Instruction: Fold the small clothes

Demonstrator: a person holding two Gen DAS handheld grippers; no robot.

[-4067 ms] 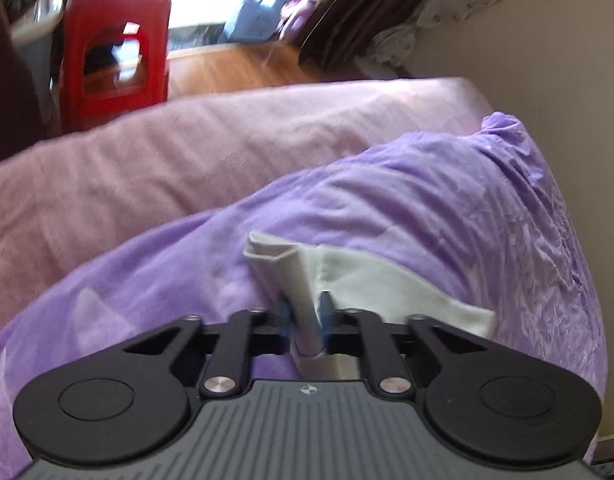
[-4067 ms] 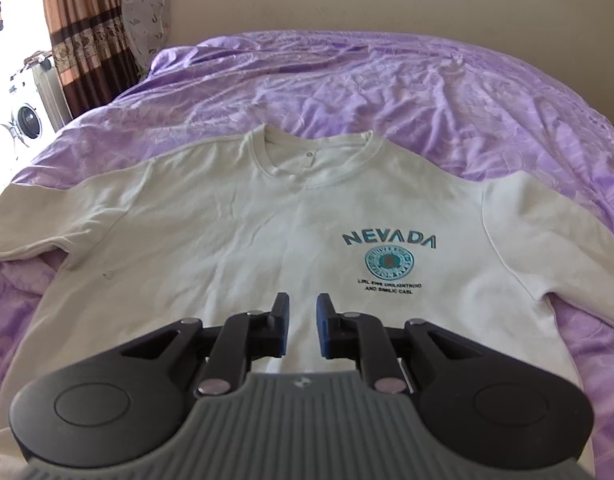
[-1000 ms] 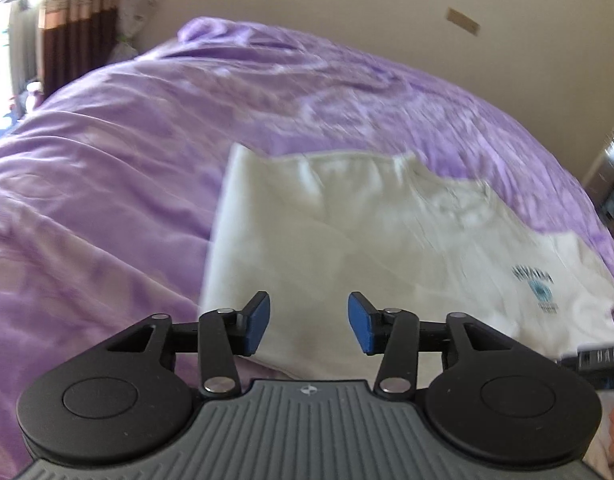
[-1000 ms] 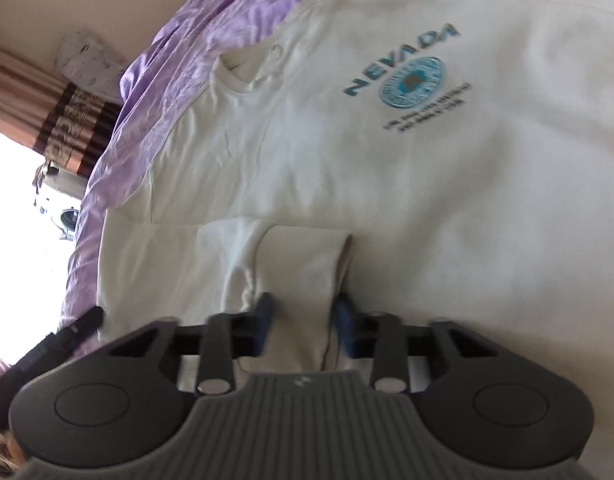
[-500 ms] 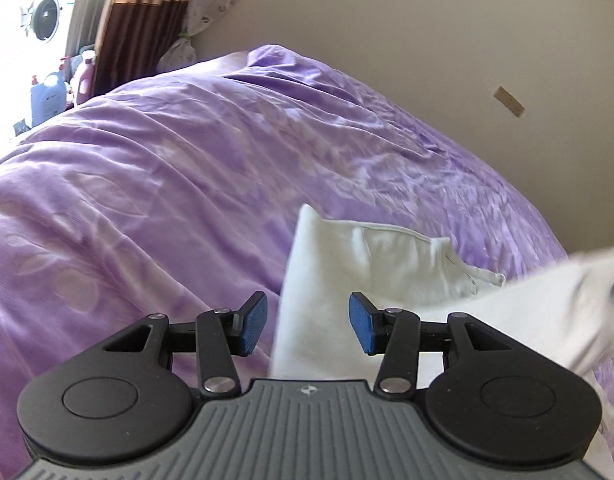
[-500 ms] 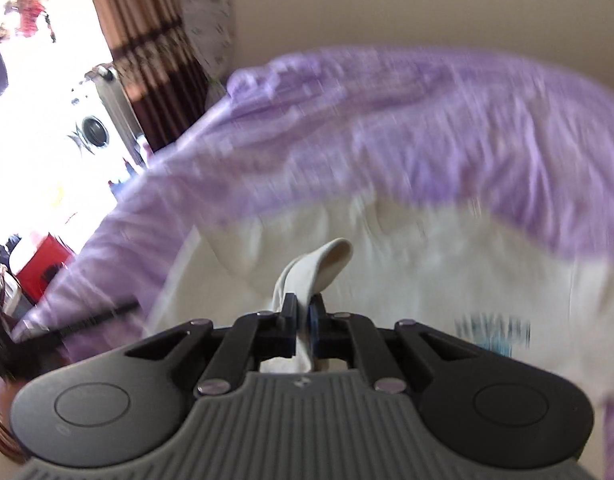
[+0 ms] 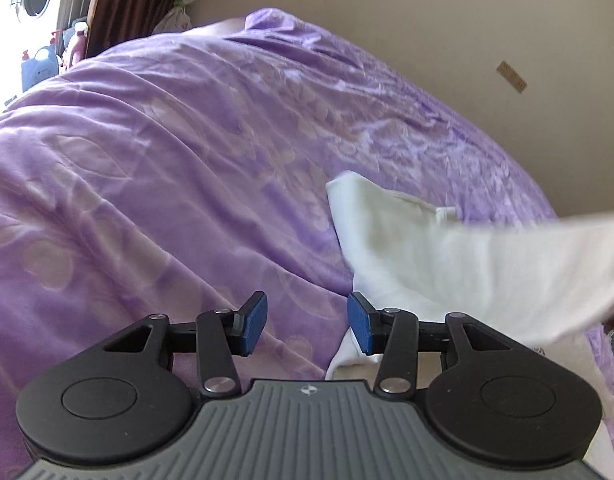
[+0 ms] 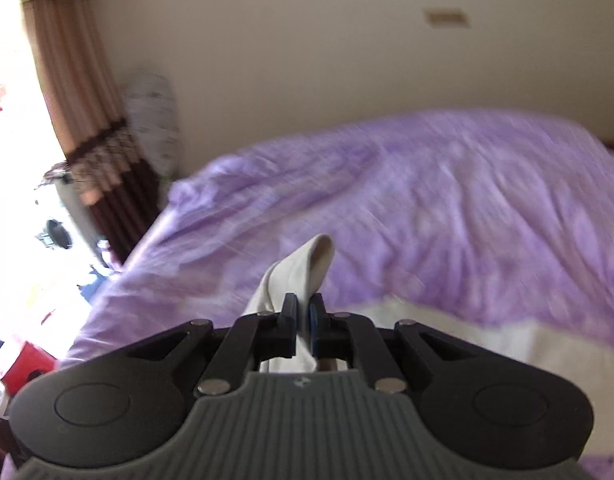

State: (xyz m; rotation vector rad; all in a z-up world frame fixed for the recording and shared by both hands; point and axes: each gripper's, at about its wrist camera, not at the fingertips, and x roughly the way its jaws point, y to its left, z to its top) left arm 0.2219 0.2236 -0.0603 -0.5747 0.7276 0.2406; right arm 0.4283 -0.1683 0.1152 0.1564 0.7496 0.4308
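Note:
A white T-shirt (image 7: pixel 447 256) lies on the purple bed cover (image 7: pixel 167 160); one part of it rises, blurred, toward the right edge of the left wrist view. My left gripper (image 7: pixel 305 316) hovers at the shirt's left edge. Its jaws are closing, and only bed cover shows between them. Its right finger (image 7: pixel 359 320) is over the shirt's border. My right gripper (image 8: pixel 303 316) is shut on a fold of the white T-shirt (image 8: pixel 303 264) and holds it above the bed cover (image 8: pixel 447 200). More of the shirt hangs below it.
A beige wall with a small plate (image 7: pixel 511 76) runs behind the bed. Brown curtains (image 8: pixel 91 120) hang at the left by a bright window. A red stool (image 8: pixel 25 364) and a blue bottle (image 7: pixel 39 68) stand on the floor beyond the bed's left side.
My right gripper shut on the folded sleeve and rose high with it, pulling the shirt up. The left gripper slid off the shirt toward its left edge.

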